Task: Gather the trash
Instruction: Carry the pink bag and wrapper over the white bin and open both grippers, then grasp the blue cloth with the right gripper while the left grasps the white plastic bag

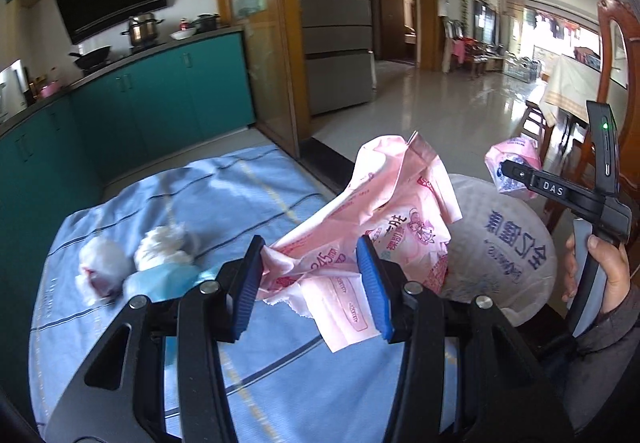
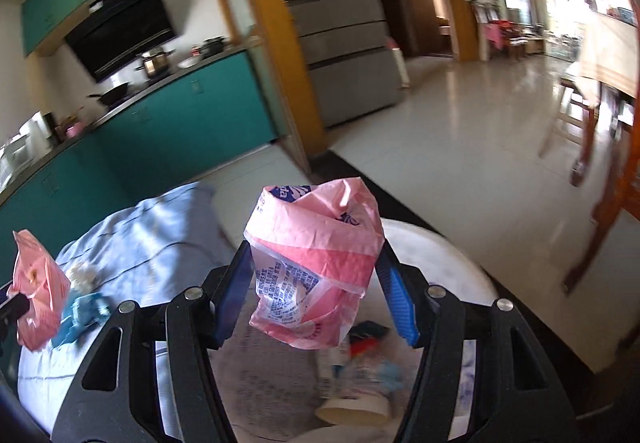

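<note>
My left gripper [image 1: 314, 285] is shut on a crumpled pink wrapper [image 1: 372, 219] and holds it above the blue-clothed table [image 1: 256, 195], beside the white-lined trash bin [image 1: 508, 239]. My right gripper [image 2: 316, 295] is shut on a balled pink plastic bag [image 2: 316, 263], held over the bin [image 2: 440, 263], which holds a paper cup and other trash. The right gripper also shows in the left wrist view [image 1: 516, 175]. The left gripper's wrapper also shows in the right wrist view [image 2: 36, 283]. White tissue wads [image 1: 164, 247] and a blue mask [image 1: 164, 279] lie on the cloth.
Teal kitchen cabinets [image 1: 160, 95] with pots run behind the table. A grey fridge [image 1: 336, 31] stands beyond a wooden door frame. A wooden chair [image 1: 616, 55] stands to the right of the bin. Tiled floor stretches toward the dining area.
</note>
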A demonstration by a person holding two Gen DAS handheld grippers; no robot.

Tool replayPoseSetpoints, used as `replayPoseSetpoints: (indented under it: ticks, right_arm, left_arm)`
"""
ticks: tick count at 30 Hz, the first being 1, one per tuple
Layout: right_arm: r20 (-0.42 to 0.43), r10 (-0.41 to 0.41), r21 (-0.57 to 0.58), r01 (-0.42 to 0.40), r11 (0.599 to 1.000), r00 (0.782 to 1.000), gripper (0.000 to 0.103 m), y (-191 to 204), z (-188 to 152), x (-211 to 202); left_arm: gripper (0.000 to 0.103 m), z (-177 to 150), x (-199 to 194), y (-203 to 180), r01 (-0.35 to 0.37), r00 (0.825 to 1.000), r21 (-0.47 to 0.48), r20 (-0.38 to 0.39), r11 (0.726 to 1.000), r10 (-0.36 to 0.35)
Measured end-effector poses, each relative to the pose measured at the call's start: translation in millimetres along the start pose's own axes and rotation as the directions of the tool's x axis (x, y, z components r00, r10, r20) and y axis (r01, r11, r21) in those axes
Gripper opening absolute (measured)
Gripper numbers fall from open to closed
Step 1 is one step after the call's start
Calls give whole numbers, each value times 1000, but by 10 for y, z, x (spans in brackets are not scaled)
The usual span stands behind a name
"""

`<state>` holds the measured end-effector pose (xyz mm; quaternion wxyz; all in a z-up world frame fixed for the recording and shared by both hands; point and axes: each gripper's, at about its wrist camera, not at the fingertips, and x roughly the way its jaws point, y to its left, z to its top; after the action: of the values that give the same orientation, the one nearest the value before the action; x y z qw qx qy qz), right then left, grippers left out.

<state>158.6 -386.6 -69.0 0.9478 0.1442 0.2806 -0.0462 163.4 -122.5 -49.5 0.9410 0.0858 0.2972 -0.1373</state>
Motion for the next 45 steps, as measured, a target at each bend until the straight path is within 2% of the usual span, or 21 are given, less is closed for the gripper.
replayPoseSetpoints:
  ticks: [6,12,16,19,23,30,36,41,43,45]
  right_arm:
    - [6,-25,8,25,1000,1000,61,-55,-21,-10]
    - [-12,-67,-17,66,998,998,61,-73,-38,45]
    - [-32,-90,-7,90,996,995,61,-117,-41,95]
    - [-35,-89,-14,89,996,995,63,-104,-37,117]
    - [-27,-81,-14,81,997,996,69,-83,-11,116]
    - [-17,-70,-22,70,997,997,76,-27,-2,106]
    - [-27,-37,-64,35,997,999,78,172,11,176]
    - [-59,38,-127,-45,991,998,80,510,-3,293]
    - [-84,87,-152,-99,983,993,80,699,-26,363]
    - [-108,124,-193,-143,971,986,80,908,-56,419]
  left_arm:
    - [48,29,400,-548,106,994,32,-30,994,-105]
    - [49,-4,758,-1057,178,980,81,-104,981,-169]
    - [52,-51,900,-1261,196,975,111,-126,974,-182]
    - [66,-77,904,-1269,182,978,114,-121,977,-169]
    - [71,-86,840,-1139,164,982,105,-107,981,-153]
    - [71,-88,717,-910,85,994,90,-73,992,-79]
    - [73,-89,532,-510,-58,998,62,-31,996,60]
    - [75,-144,372,-62,-181,983,24,-12,983,181]
    - [75,-207,283,245,-260,965,-20,-13,965,260]
    - [75,-252,214,532,-304,953,-70,-30,950,303]
